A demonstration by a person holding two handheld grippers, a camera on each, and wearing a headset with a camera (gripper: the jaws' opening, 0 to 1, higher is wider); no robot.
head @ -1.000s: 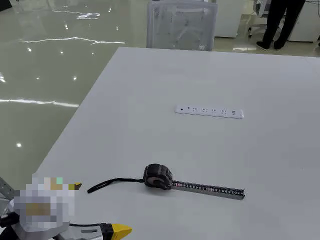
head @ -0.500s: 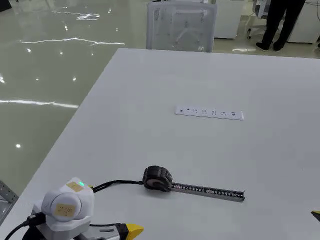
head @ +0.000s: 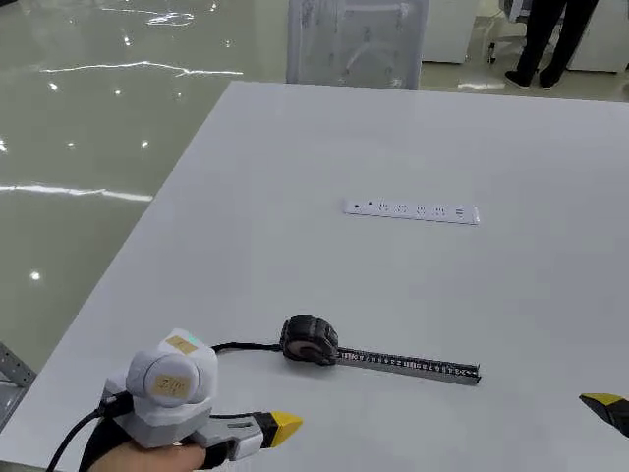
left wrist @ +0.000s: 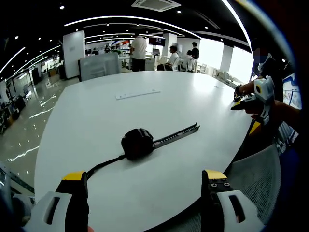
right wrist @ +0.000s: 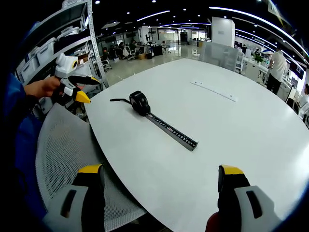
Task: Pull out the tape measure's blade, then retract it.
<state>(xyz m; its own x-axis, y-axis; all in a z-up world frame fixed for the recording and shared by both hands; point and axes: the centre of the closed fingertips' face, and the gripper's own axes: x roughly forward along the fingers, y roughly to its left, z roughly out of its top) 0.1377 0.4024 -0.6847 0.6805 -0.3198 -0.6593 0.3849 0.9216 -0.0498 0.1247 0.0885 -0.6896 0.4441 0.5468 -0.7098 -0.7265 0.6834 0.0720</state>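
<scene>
Power strip (head: 412, 212) on white table (head: 295, 138)

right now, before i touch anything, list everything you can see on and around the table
tape measure: one, black case, near side of the table
blade: one, dark with markings, partly pulled out, lying flat to the right of the case in the head view
strap: one, black, trailing left from the case
power strip: one, white, mid-table beyond the tape measure
table: one, white
chair: one, pale grey mesh, at the far end
person: one, dark trousers, standing beyond the far right corner
left gripper: one, yellow-tipped, open, holding nothing
right gripper: one, yellow-tipped, open, holding nothing
</scene>
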